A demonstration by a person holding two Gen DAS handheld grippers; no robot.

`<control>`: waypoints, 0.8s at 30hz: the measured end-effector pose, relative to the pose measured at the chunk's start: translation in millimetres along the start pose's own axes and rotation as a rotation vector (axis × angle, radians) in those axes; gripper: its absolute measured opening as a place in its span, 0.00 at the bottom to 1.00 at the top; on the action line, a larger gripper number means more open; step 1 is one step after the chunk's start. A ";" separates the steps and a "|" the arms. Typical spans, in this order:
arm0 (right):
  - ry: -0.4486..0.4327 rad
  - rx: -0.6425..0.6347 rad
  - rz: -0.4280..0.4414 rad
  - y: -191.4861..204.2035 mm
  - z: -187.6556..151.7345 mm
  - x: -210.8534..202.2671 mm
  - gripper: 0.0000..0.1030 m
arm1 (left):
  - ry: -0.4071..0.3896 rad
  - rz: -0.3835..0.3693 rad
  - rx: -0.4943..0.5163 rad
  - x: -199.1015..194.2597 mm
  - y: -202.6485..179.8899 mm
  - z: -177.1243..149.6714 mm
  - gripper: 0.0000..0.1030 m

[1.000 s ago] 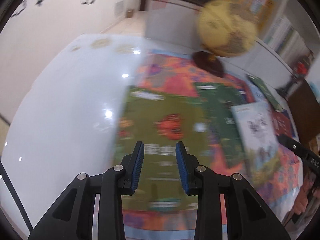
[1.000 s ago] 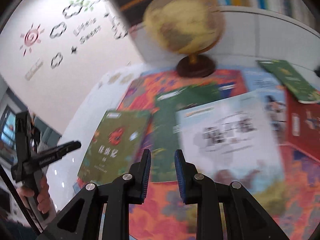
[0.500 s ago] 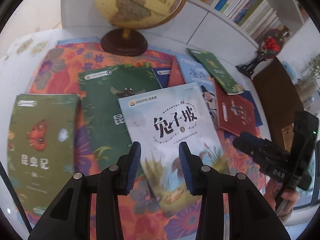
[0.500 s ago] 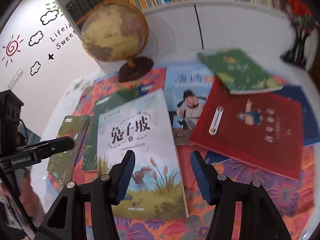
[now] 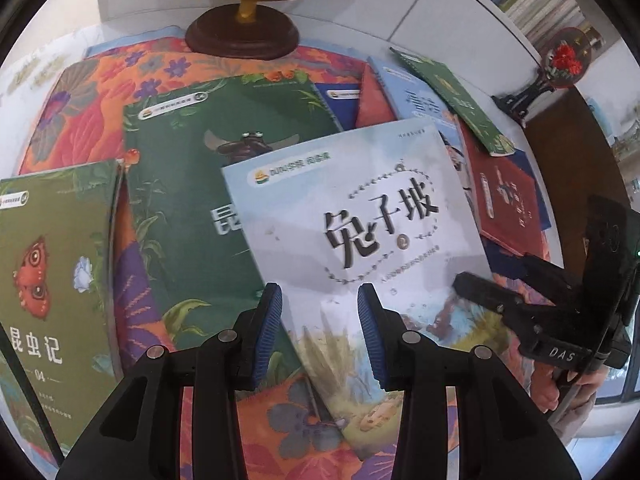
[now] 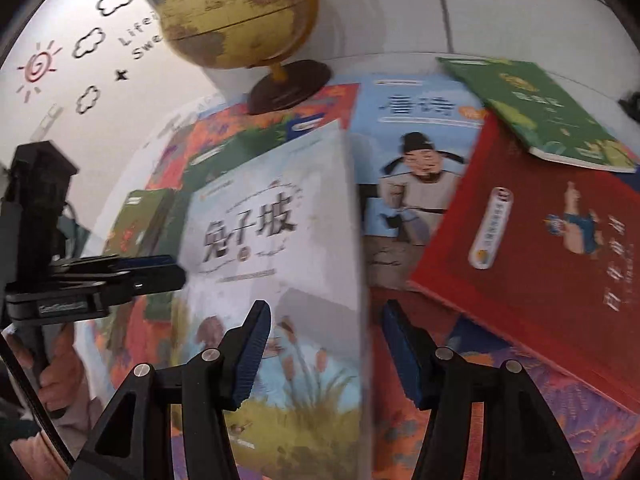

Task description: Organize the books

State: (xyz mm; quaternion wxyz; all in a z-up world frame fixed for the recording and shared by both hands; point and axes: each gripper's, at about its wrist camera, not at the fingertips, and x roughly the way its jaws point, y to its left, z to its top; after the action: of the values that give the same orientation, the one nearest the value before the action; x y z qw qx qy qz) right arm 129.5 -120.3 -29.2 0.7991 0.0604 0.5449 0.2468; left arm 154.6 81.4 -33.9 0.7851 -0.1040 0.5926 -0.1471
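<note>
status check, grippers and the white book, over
Left gripper and right gripper open, empty, above white book. Book flat, overlapping dark green book. Nothing in the way.

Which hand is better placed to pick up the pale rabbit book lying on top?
Probably the right. The right gripper straddles the right edge of the pale rabbit book with its jaws wide. The left gripper hovers over the cover's middle, jaws narrower, with no edge between them.
</note>
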 end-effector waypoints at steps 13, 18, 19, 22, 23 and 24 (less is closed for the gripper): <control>0.011 0.005 -0.005 1.4 0.3 -1.6 0.57 | 0.071 0.098 0.071 0.8 -7.3 -6.2 0.42; 0.013 0.002 -0.020 2.9 -0.1 -0.6 0.57 | 0.067 0.040 0.047 4.4 0.9 -4.4 0.50; 0.013 -0.001 -0.022 3.2 -0.3 -0.6 0.57 | 0.075 0.003 0.040 5.6 0.5 -4.5 0.55; 0.011 0.017 -0.010 1.1 -0.1 -0.5 0.58 | 0.064 0.022 0.054 6.3 -6.1 -6.6 0.58; 0.012 0.030 -0.002 -0.3 0.4 -0.7 0.58 | 0.062 0.032 0.055 6.3 -8.1 -7.2 0.58; 0.015 0.051 0.010 -2.3 0.8 -1.3 0.59 | 0.062 0.035 0.044 5.8 -8.6 -7.8 0.58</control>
State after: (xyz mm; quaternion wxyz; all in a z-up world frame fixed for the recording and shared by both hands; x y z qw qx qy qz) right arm 130.6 -122.7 -28.6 0.7920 0.0816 0.5565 0.2373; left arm 147.7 71.4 -38.4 0.7709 -0.0717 0.6150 -0.1495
